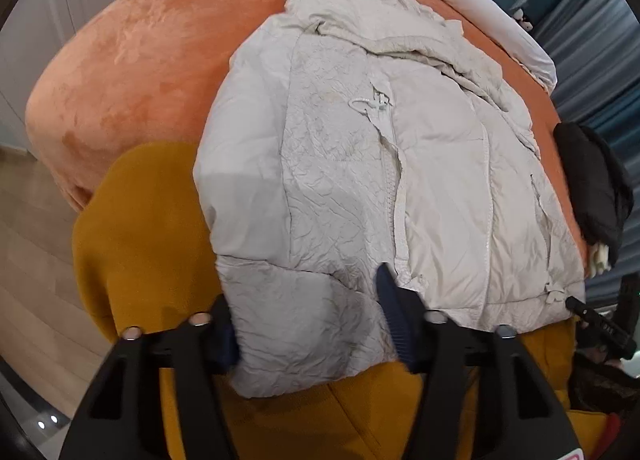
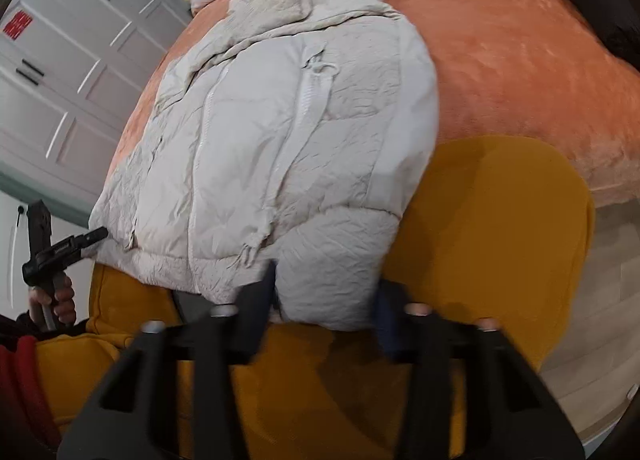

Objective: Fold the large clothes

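Left wrist view: jacket (image 1: pixel 360 164) hem apparently lies between the left gripper (image 1: pixel 308 324) fingers.

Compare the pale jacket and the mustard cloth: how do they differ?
The jacket is pale grey-white; the mustard cloth is deep yellow. The jacket is crinkled, quilted and zippered; the mustard cloth looks smooth and plain. The jacket lies on top, its hem overlapping the mustard cloth. Both are soft fabric.
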Motion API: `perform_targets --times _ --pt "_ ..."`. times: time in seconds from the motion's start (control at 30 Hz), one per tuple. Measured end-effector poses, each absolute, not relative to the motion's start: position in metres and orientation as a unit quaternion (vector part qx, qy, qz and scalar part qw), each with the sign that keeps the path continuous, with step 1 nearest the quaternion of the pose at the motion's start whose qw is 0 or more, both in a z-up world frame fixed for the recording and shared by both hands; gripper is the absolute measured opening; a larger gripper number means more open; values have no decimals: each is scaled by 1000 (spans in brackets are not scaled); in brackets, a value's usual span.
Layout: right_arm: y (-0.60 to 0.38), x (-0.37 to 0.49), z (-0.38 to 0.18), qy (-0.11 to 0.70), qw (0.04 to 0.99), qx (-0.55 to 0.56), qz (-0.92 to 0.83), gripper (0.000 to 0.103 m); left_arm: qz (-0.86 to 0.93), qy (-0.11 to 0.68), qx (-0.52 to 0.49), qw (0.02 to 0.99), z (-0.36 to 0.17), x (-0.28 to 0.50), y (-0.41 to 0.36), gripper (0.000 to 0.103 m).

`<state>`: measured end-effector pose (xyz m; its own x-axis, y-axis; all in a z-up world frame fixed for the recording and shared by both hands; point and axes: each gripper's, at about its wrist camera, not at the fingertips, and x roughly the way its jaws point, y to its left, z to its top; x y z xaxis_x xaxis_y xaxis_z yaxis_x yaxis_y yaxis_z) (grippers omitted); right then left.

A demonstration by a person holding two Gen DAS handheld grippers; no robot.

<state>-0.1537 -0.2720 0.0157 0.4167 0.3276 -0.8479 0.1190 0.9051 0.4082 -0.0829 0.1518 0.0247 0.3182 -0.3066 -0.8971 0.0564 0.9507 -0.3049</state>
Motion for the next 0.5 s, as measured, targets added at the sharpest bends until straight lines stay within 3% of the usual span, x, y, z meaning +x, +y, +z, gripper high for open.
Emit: perform_targets --times 0.07,0.13,0.37,0.5 --pt "-271 -158 23 524 822 209 78 19 -116 564 -106 811 31 -84 155 14" --pt "-267 -161 33 517 828 195 91 16 -137 549 -122 815 46 -86 163 7" --pt "-267 -188 67 535 812 188 139 13 -172 544 -107 814 92 -107 166 2" --pt "-283 -191 119 459 845 233 147 13 -201 453 -139 857 161 -107 164 2"
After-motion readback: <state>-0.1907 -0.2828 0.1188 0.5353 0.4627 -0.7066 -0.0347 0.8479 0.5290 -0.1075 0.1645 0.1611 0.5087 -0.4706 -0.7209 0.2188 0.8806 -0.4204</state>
